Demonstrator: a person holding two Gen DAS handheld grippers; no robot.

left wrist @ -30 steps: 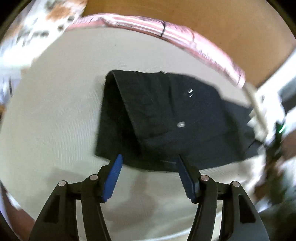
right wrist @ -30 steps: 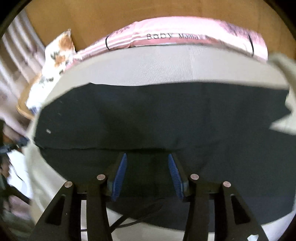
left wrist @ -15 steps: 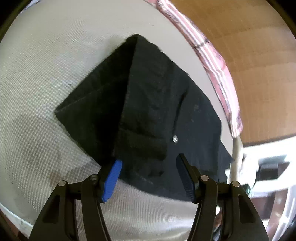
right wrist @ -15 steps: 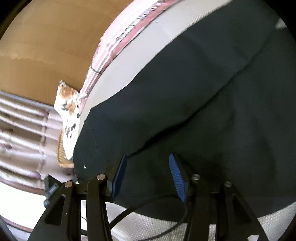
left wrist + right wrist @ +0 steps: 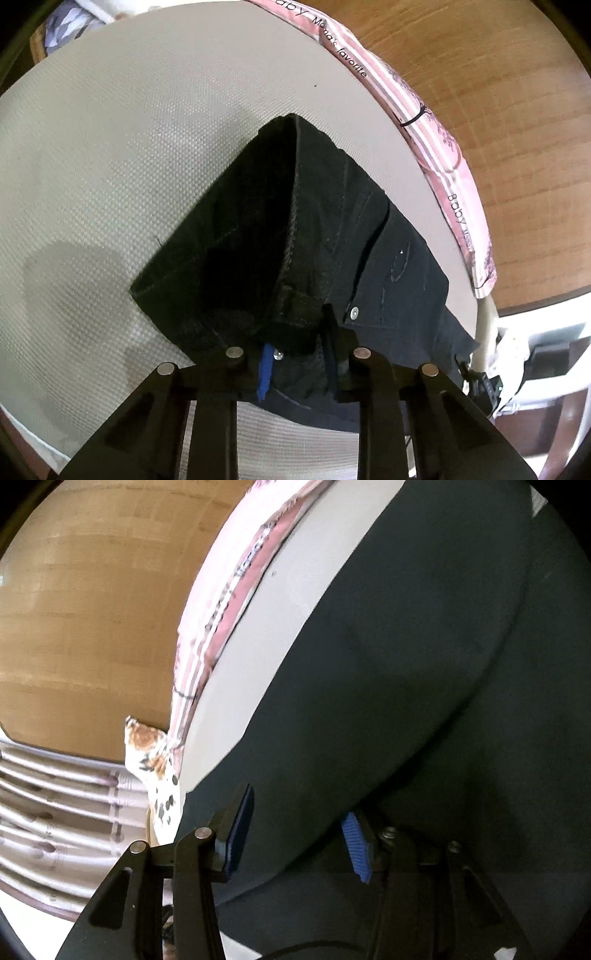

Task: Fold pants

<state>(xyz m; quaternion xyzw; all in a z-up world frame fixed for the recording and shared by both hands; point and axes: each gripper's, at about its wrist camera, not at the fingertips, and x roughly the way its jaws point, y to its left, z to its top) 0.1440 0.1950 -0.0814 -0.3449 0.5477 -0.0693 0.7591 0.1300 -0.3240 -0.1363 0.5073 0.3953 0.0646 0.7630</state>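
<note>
On the left side, the left gripper (image 5: 295, 354) has just been closing, and its jaws stand narrow now, pinching the thick folded waistband corner of the black pants (image 5: 332, 240) right between the blue pads. The dark fabric bunches up between the fingers, and a small metal rivet shows just inside the left pad. From that pinch the pants run away up the view as a folded edge rising to a point, with a flatter panel spreading off to the right, a metal button (image 5: 354, 313) on it just beside the right finger. The garment lies on a pale woven mattress (image 5: 129, 147), and beyond that runs a pink striped cushion (image 5: 436, 144) printed with lettering, set against a brown wooden headboard (image 5: 498, 74). Over to the right side: the right gripper (image 5: 295, 834) has been narrowing too, but its jaws stand part open, with the leg of the pants (image 5: 406, 664) passing between them; whether the pads press the cloth, I cannot tell. A folded upper layer crosses over a lower one right at the fingertips. The dark cloth fills most of this view, lying along the pale mattress, with the pink cushion and a spotted orange-and-white cloth (image 5: 155, 768) off at the far edge.
</note>
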